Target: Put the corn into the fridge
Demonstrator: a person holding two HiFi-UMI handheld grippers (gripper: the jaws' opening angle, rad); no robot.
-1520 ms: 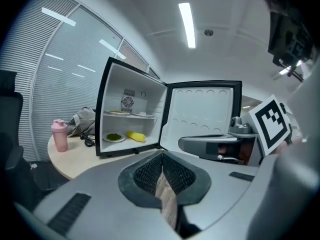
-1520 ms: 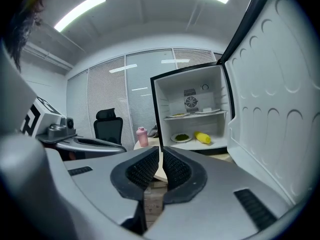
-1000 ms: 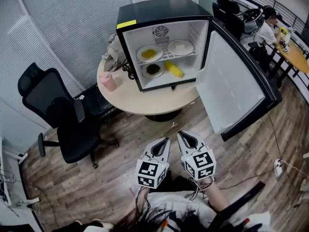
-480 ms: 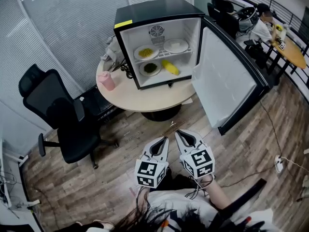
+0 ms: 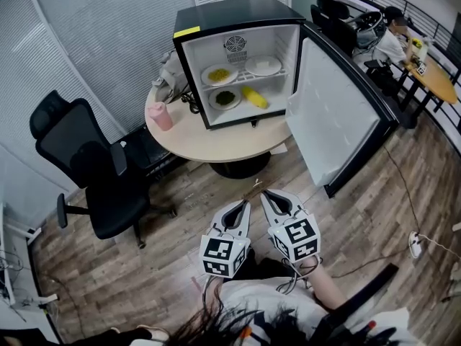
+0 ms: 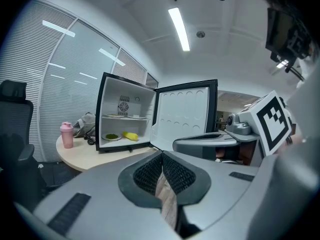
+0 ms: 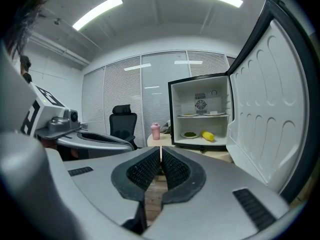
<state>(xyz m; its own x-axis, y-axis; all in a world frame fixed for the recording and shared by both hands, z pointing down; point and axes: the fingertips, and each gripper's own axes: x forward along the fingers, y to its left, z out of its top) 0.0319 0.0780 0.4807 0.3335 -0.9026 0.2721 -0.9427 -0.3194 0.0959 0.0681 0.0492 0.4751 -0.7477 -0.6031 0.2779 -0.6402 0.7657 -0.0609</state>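
**Head view: corn inside the fridge, both grippers closed and empty**

1. The fridge (image 5: 238, 13), a small black unit, stands on a round table (image 5: 194, 139). Its door (image 5: 335, 114) is swung wide open to the right.
2. The corn (image 5: 257, 97) lies on the lower level of the fridge, just beside a plate of dark green food (image 5: 225, 98) and to that plate's right. No gripper touches it.
3. On the wire shelf above sit a plate of yellow food (image 5: 219, 74) and a white plate (image 5: 263, 65).
4. The left gripper (image 5: 247, 203) and the right gripper (image 5: 265, 194) are held side by side, low in front of the person, above the wooden floor (image 5: 360, 222) and well apart from the table.
5. Left gripper view: the ribbed pads meet at the tip, with only floor showing behind them. Nothing is held.
6. Right gripper view: the jaws are pressed together, nothing between them. The open fridge and the corn show beyond.
7. A pink bottle (image 5: 162, 116) stands at the table's left edge. A black office chair (image 5: 86, 168) stands left of the table.
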